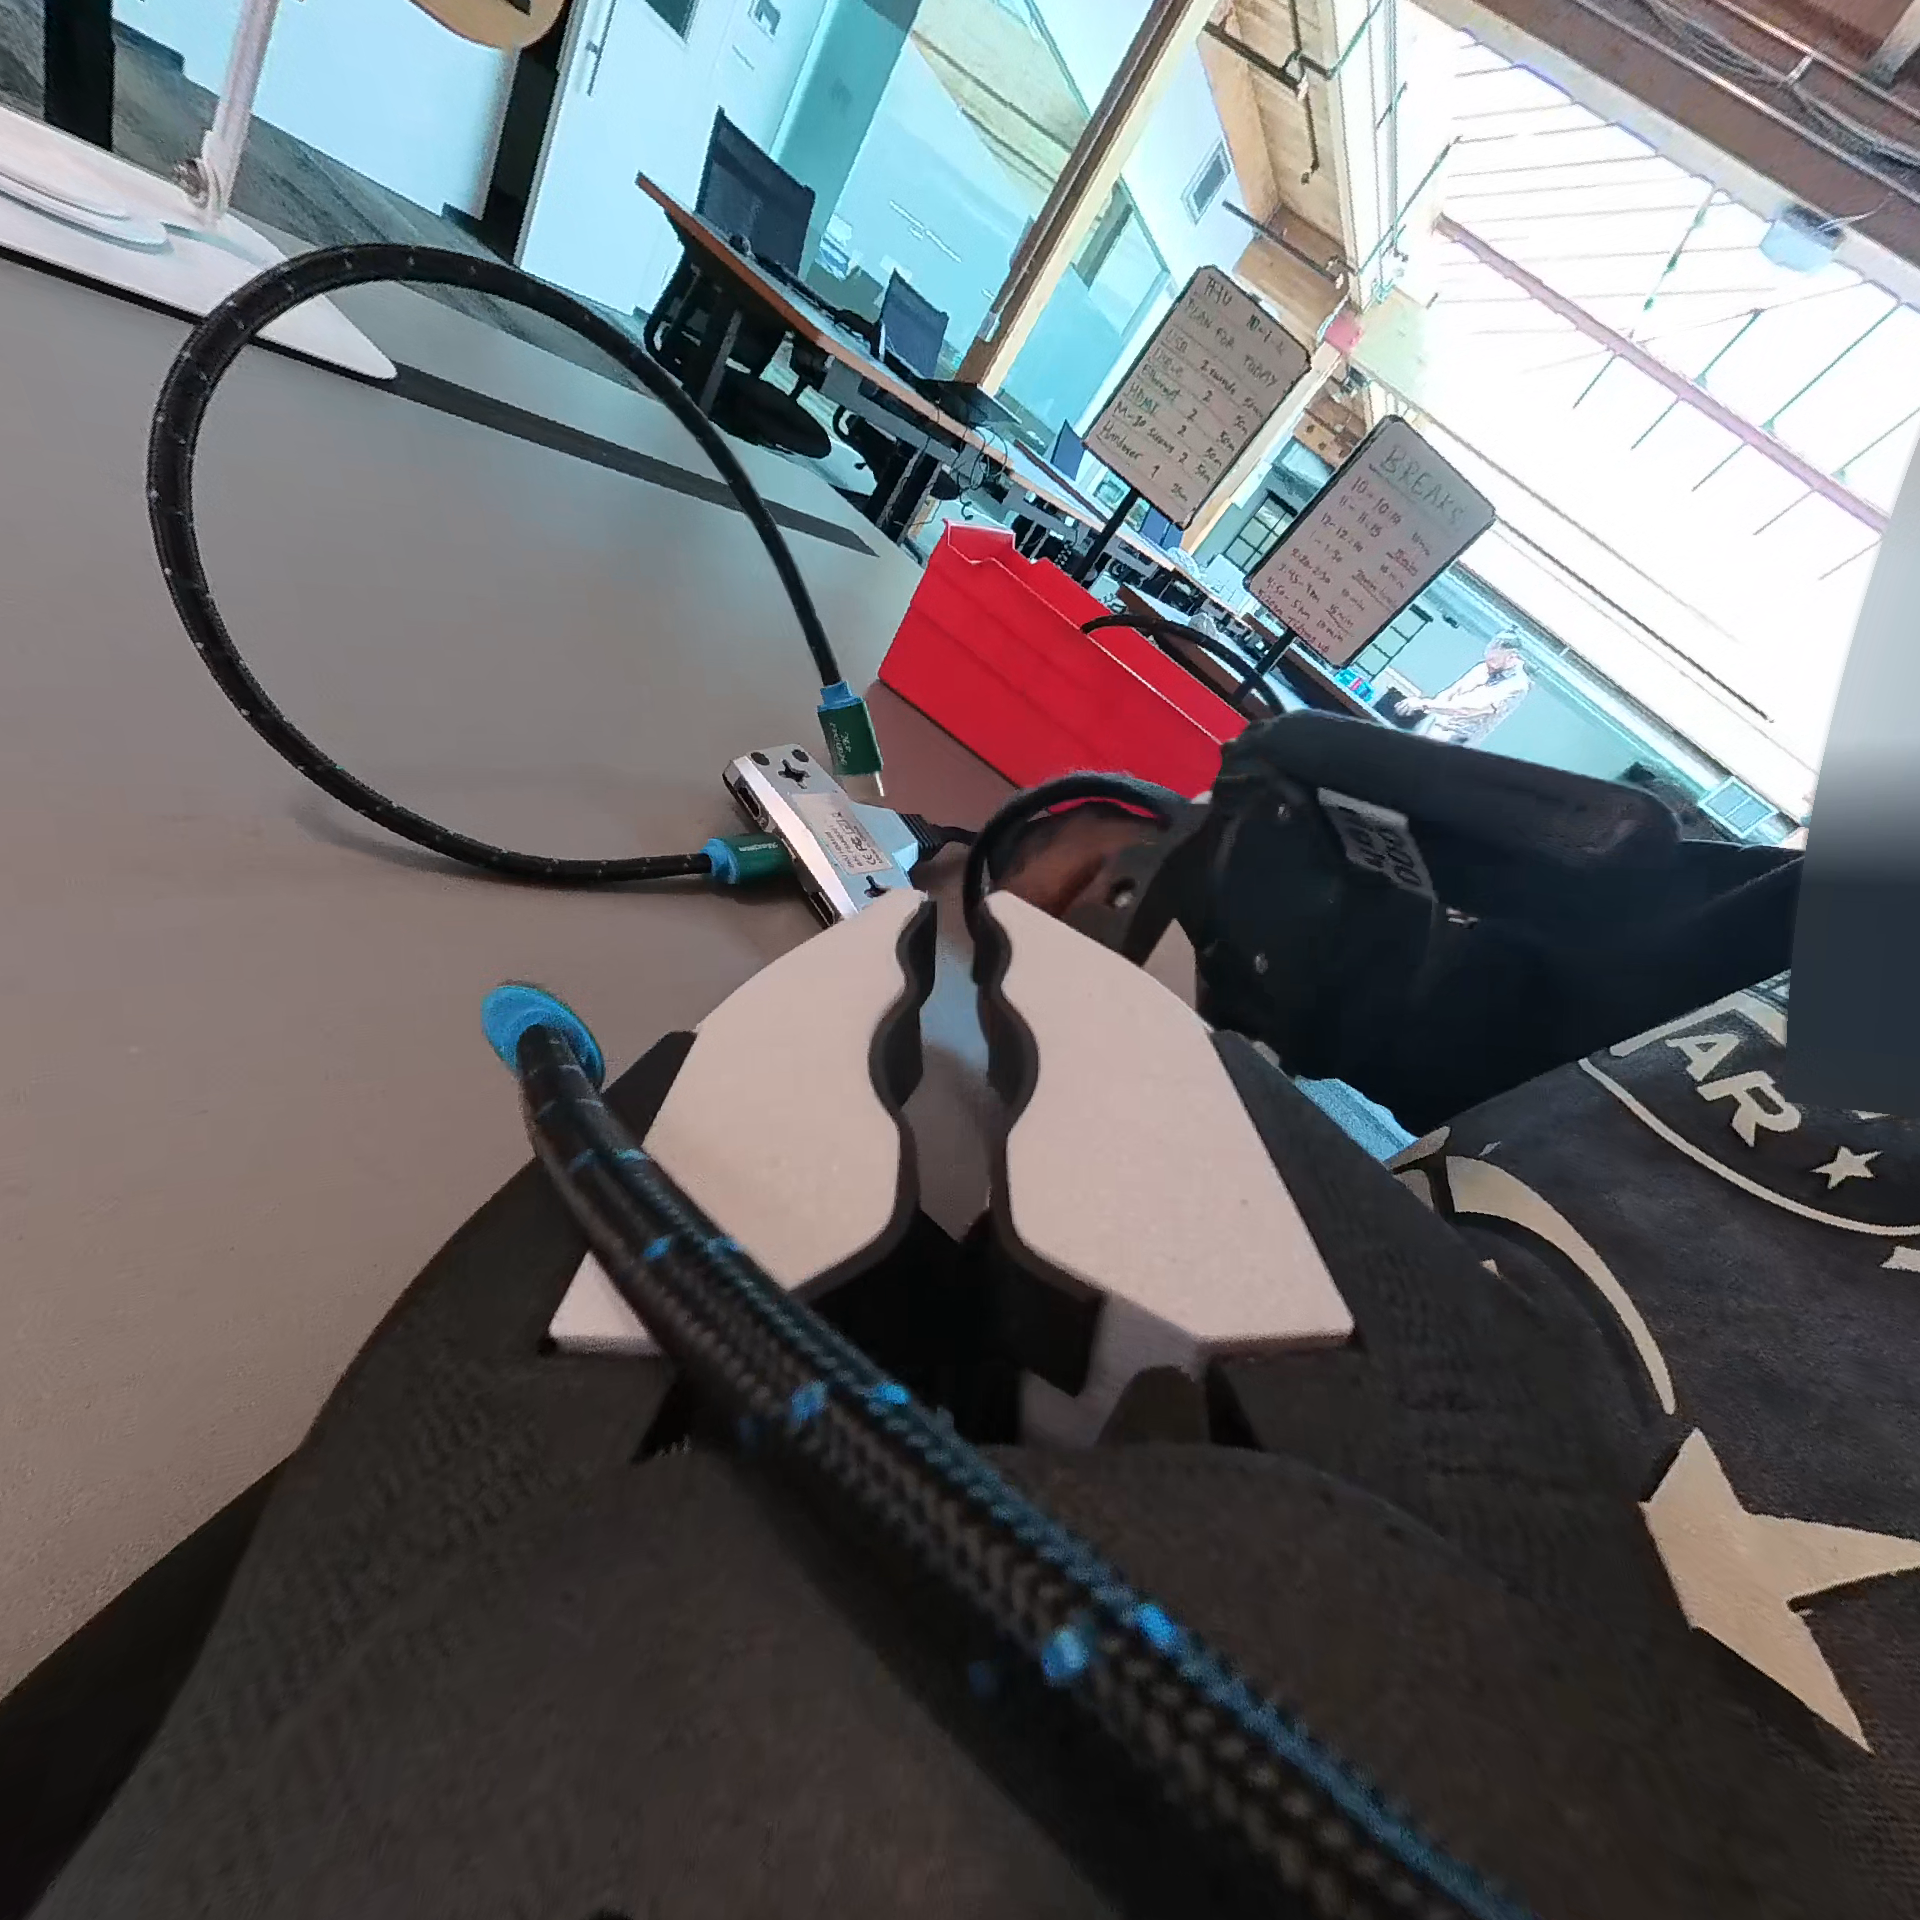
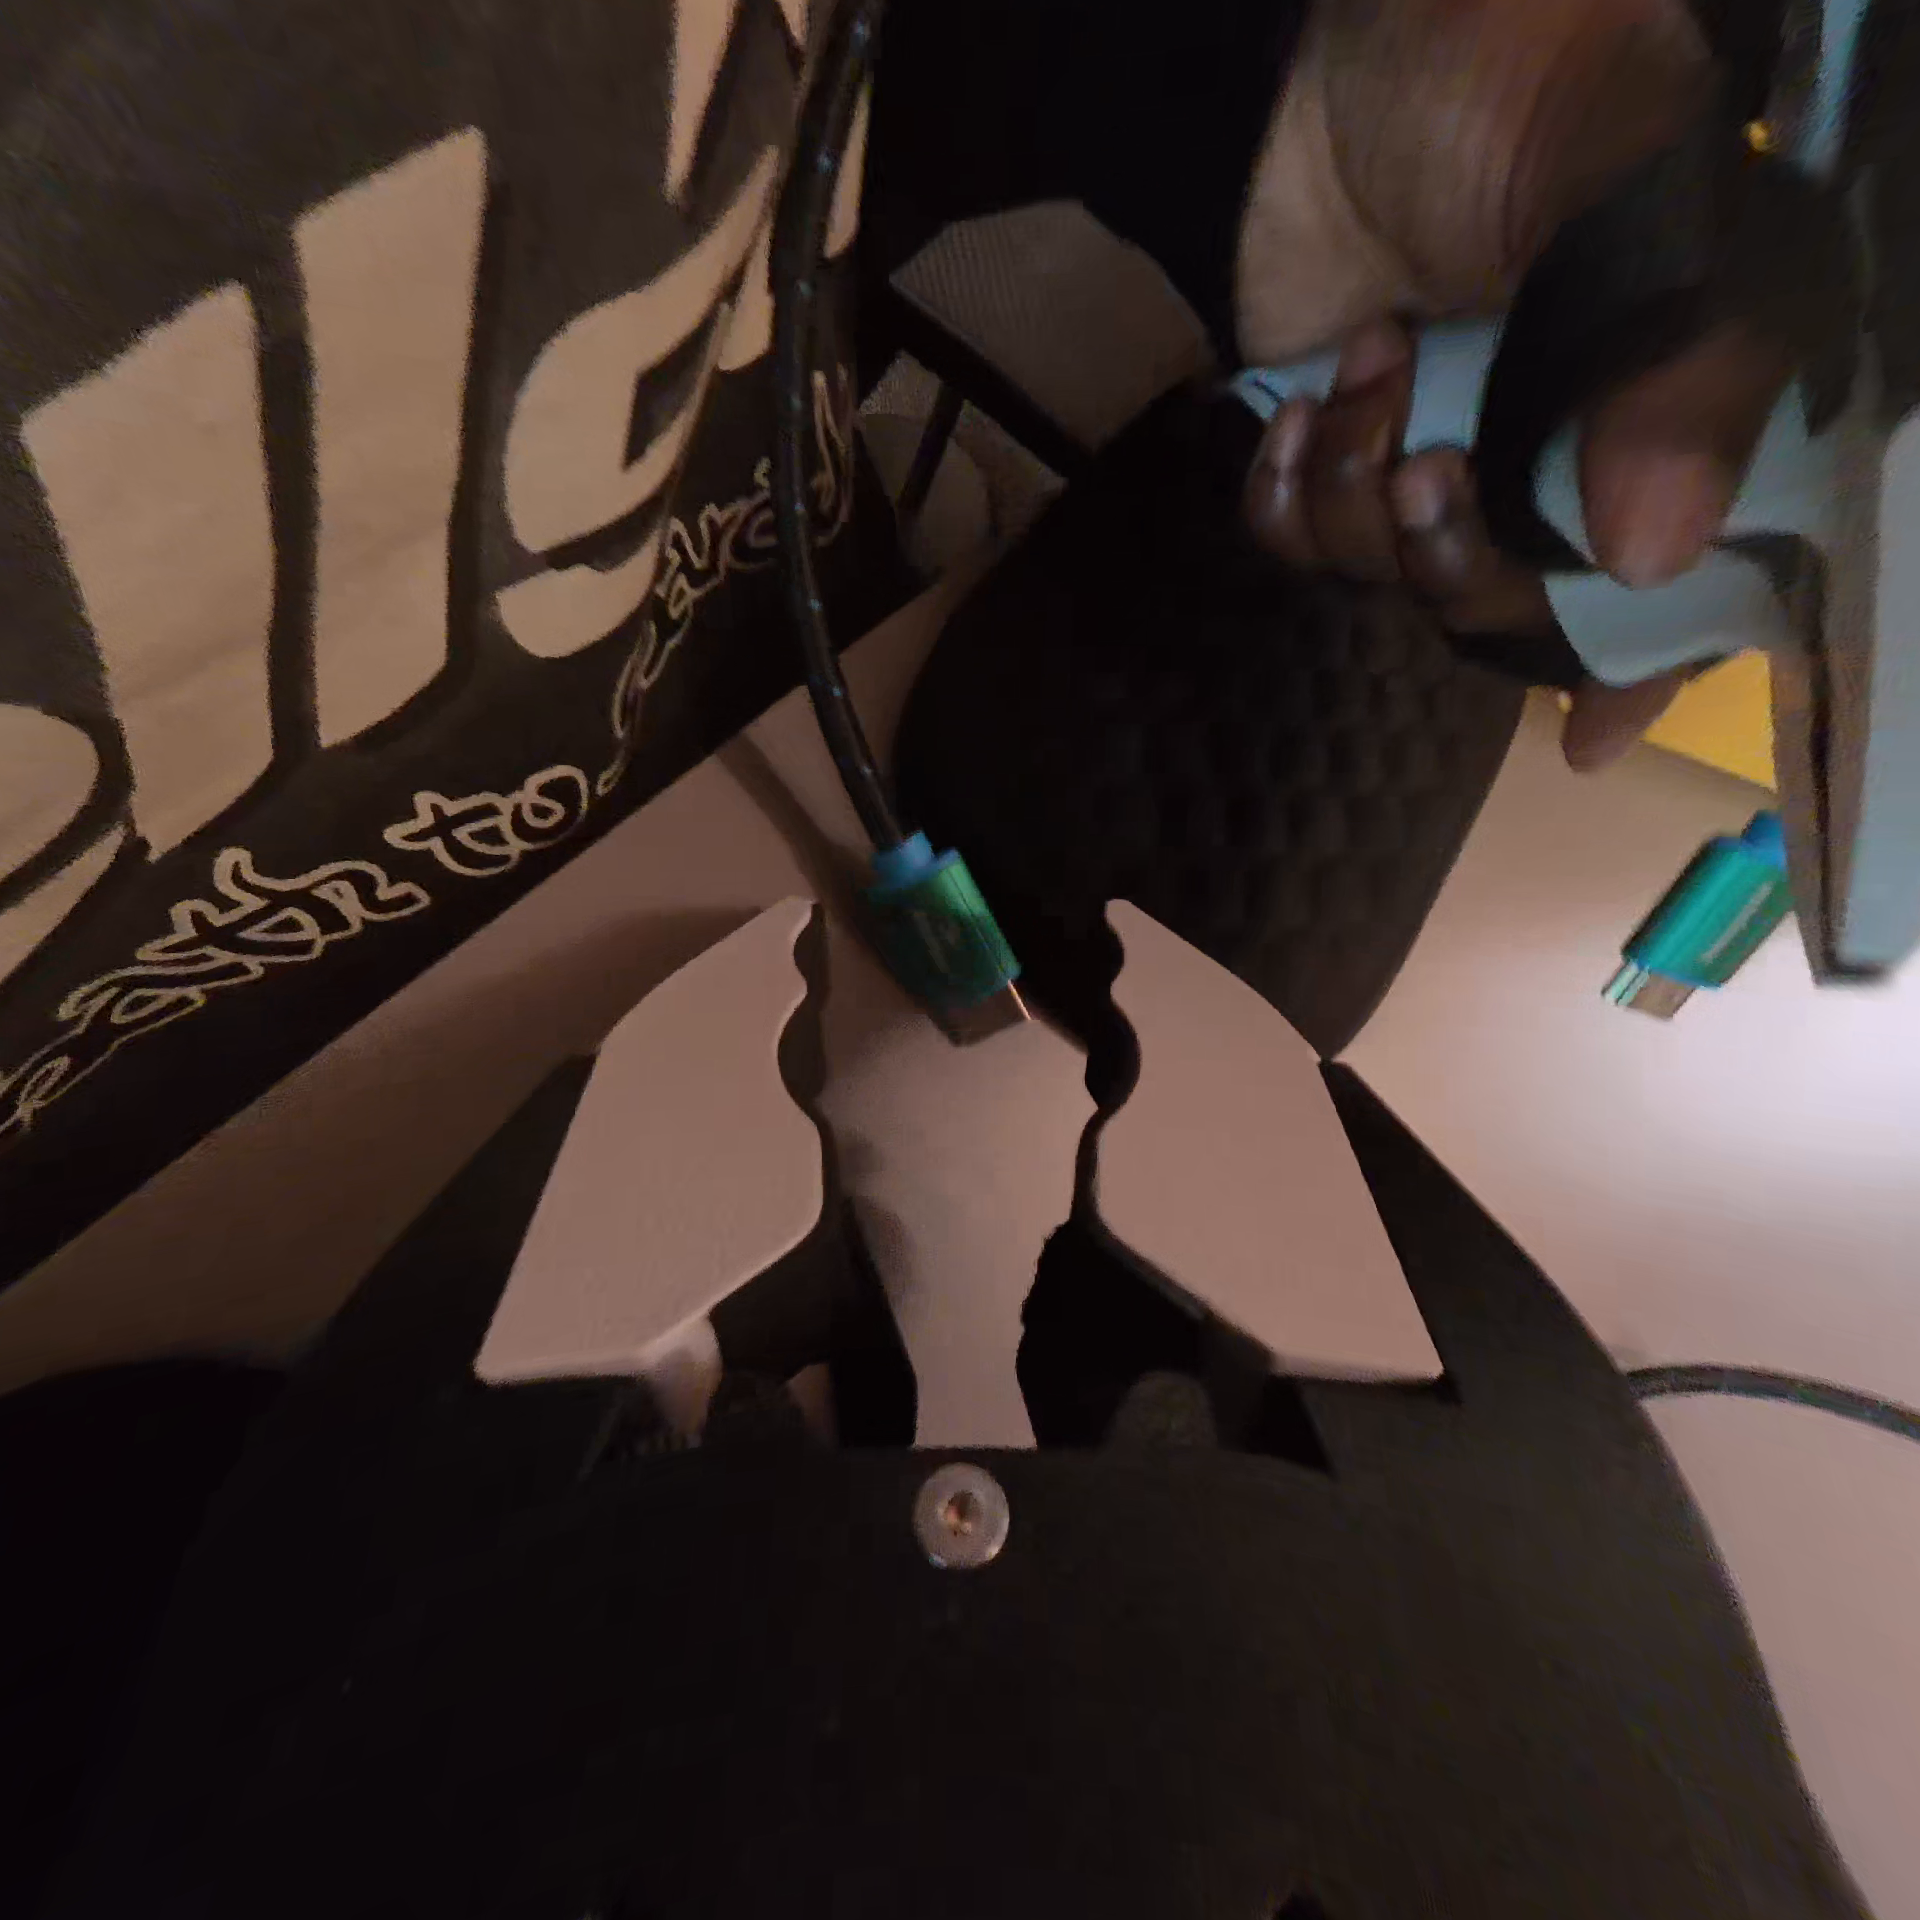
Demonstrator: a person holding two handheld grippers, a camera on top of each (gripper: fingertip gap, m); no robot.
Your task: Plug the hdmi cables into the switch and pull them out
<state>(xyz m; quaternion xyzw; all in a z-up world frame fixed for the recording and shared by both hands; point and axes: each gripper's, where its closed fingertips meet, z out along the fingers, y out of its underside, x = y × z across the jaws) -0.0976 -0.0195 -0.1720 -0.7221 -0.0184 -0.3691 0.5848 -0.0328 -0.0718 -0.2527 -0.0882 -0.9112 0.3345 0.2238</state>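
Left wrist view: my left gripper [image 1: 961,940] has its pale fingers [image 1: 821,1101] nearly together, only a narrow wavy slit between them; a thin black wire [image 1: 982,862] passes the tips, but I cannot tell whether it is pinched. A braided black-and-blue cable [image 1: 831,1403] lies across the left finger, its blue end at 9 o'clock of the tips. The silver switch [image 1: 821,831] sits on the grey table [image 1: 436,623] just past the tips at 11 o'clock. One green-shelled HDMI plug [image 1: 740,860] is seated in its side; a second green plug [image 1: 850,732] hangs above it, unplugged, joined by a black braided loop [image 1: 208,582]. Red bin [image 1: 1029,665] at 1 o'clock.

Right wrist view: my right gripper [image 2: 961,914] is spread wide, holding nothing. A loose green HDMI plug [image 2: 940,940] lies between the tips. Another green plug [image 2: 1704,930] sits at 3 o'clock, under a hand [image 2: 1455,343] at 1 o'clock
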